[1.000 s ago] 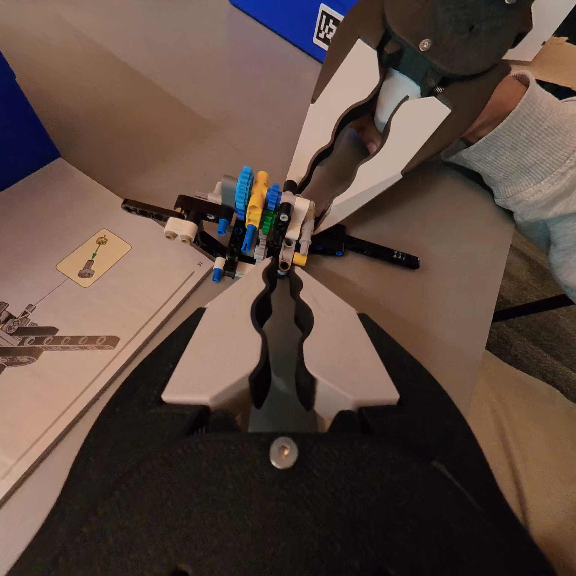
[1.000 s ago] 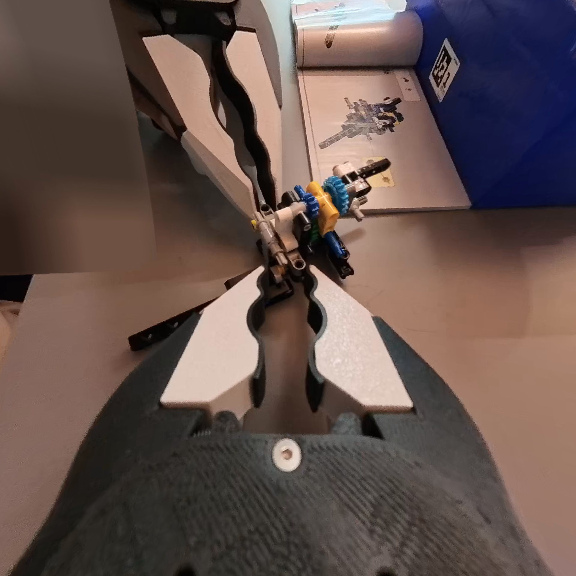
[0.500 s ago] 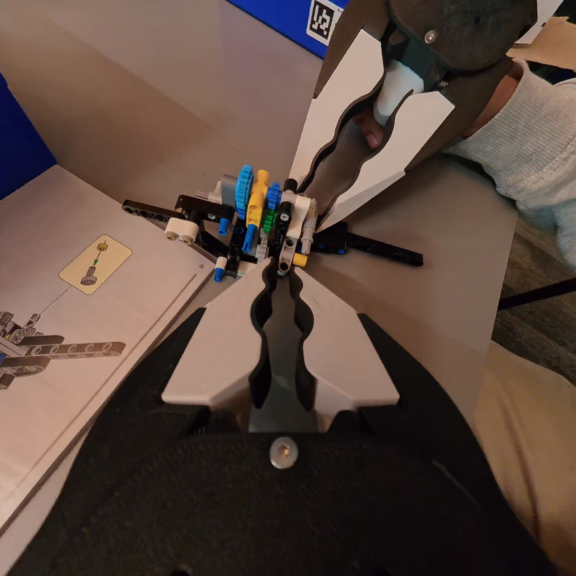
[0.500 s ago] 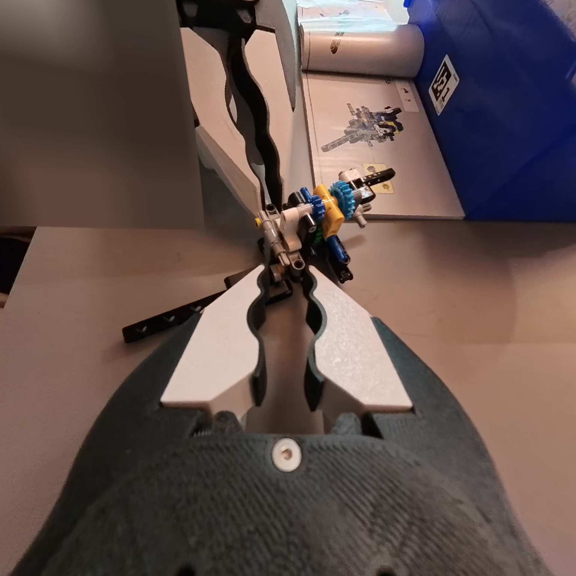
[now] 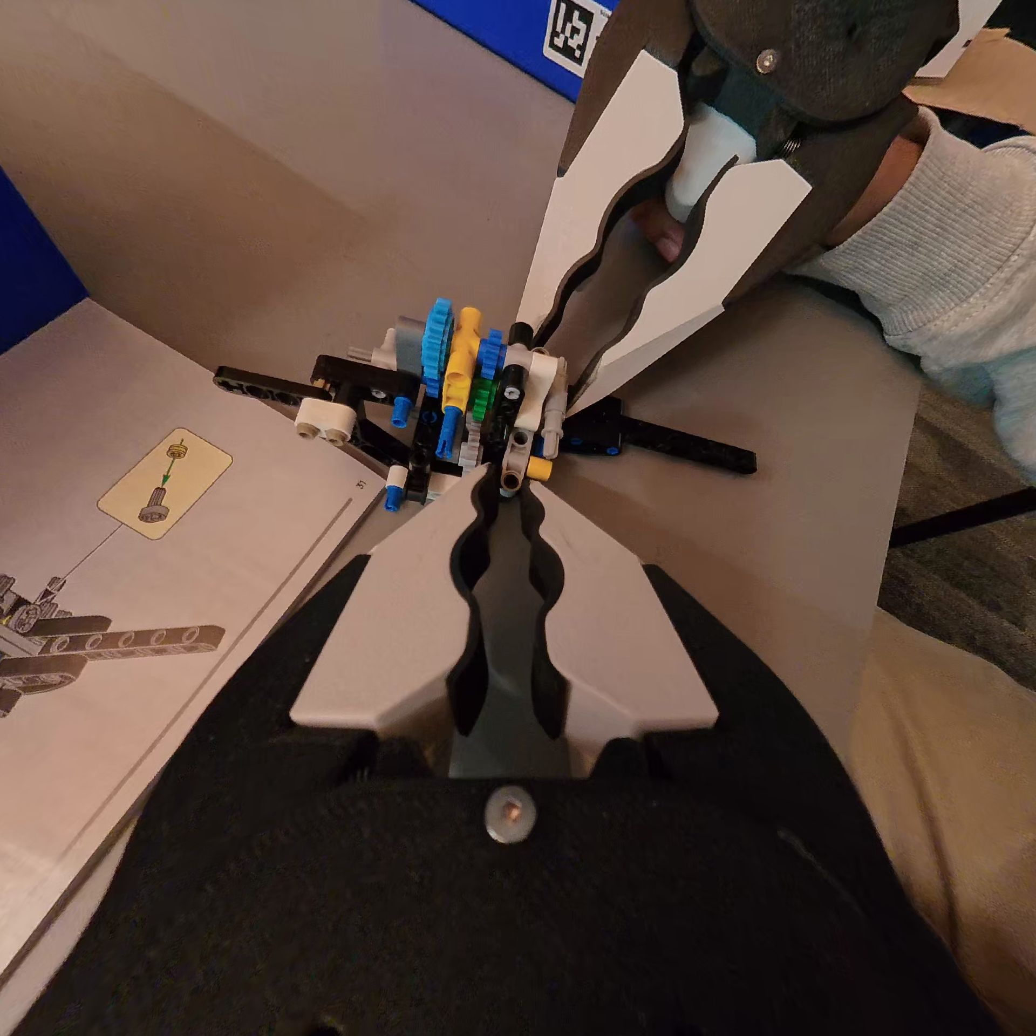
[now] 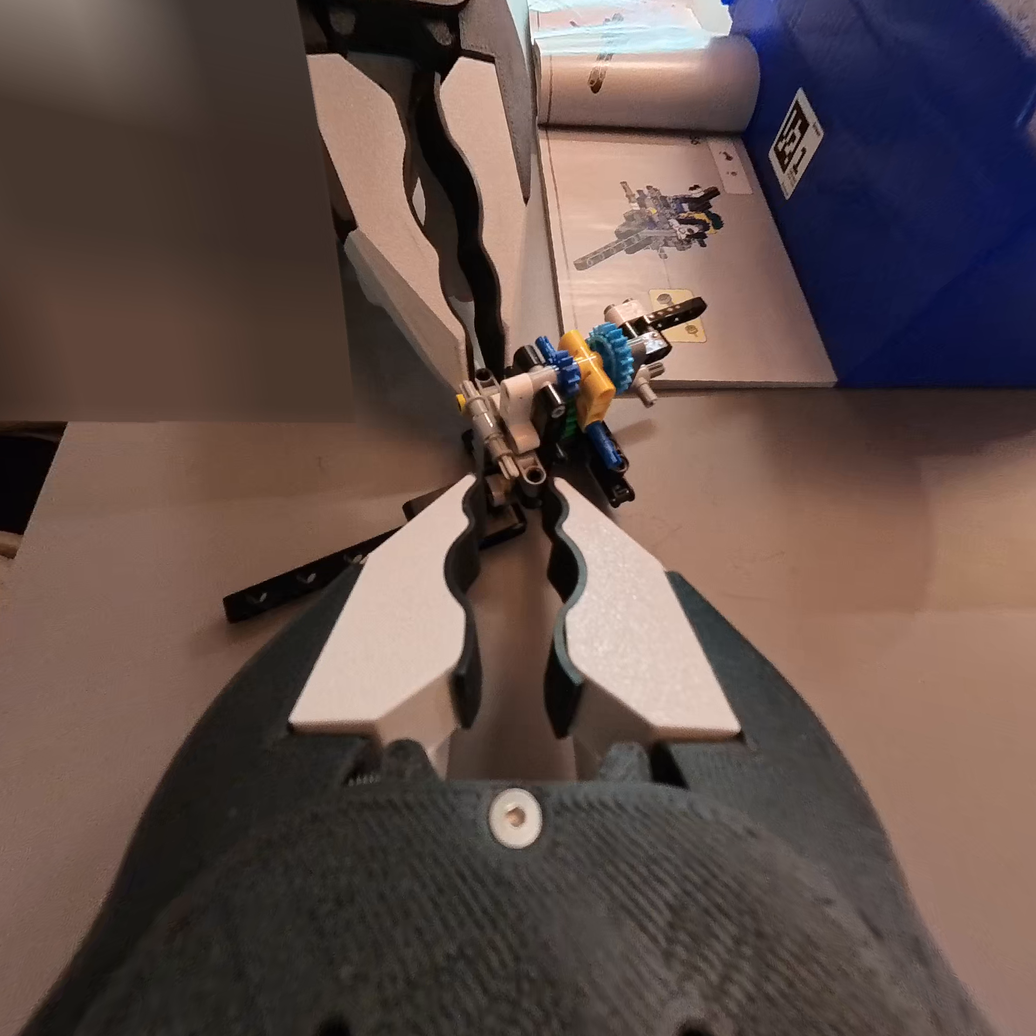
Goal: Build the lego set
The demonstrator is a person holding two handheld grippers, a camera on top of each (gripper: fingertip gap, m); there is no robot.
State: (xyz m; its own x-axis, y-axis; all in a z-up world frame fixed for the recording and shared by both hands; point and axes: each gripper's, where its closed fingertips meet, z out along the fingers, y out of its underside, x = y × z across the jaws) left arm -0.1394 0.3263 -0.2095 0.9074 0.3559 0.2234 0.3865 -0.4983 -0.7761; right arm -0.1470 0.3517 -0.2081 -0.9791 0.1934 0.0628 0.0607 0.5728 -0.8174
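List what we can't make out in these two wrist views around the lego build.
- Left wrist view: lego assembly's underside and near end, hidden behind the left gripper tips.
- Right wrist view: part pinched by the right gripper, covered by its tips.
- Right wrist view: black beam's inner end, behind the finger.
- Left wrist view: instruction booklet, cut off by the frame edge; diagrams too small.

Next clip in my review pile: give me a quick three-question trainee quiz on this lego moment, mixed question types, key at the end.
1. True or false: both grippers have their jaws closed on the lego assembly.
2. Which lies under the model's left black beam? A) open instruction booklet B) blue box C) cardboard
3. Fill in: the biggest gear on the yellow connector's axle is light ____.

Key: 1 true: left gripper and right gripper each pinch a part of it. 2 A. 3 blue.
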